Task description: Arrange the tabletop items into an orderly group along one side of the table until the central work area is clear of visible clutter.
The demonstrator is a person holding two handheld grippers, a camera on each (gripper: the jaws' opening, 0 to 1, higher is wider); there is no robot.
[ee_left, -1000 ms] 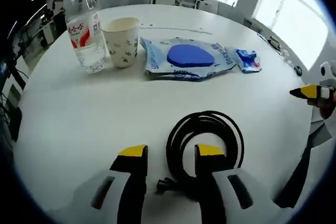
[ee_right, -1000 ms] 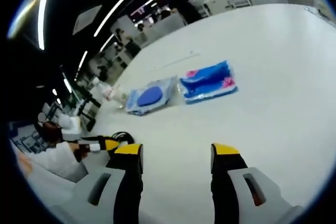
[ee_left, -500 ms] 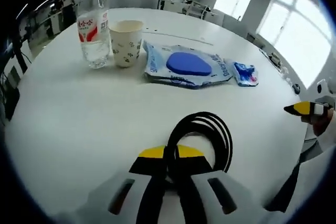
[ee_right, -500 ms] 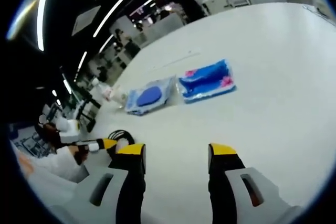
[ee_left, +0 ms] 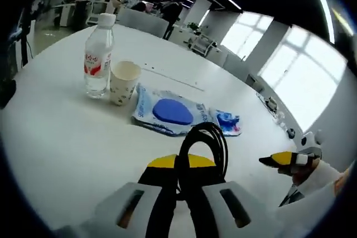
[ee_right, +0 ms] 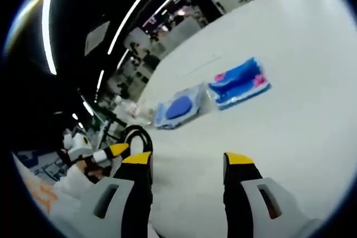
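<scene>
- The coiled black cable (ee_left: 204, 143) is pinched between the closed, yellow-tipped fingers of the left gripper (ee_left: 181, 163); its loop stands up beyond the fingertips, in front of the packets.
- In the right gripper view the same cable (ee_right: 135, 135) shows as a dark loop at the left, just above the left gripper's yellow tip (ee_right: 117, 149).
- Beyond the loop on the white round worktop (ee_left: 61, 132) lies a clear wet-wipes pack with a blue oval lid (ee_left: 169, 112); touching its far-right end is a smaller blue packet with pink print (ee_left: 227, 122).
- To the left of the wipes pack stands a paper cup (ee_left: 124, 82), upright, just beside an upright, white-capped water bottle with a red label (ee_left: 99, 57).
- The right gripper (ee_right: 187, 160) has its fingers apart with nothing between them, over bare worktop (ee_right: 290, 121); it shows in the left gripper view as a yellow tip (ee_left: 281, 159) at the right edge, held by a hand.
- From the right gripper view the wipes pack (ee_right: 179, 107) and blue packet (ee_right: 240, 82) lie side by side, well ahead of the open fingers.
</scene>
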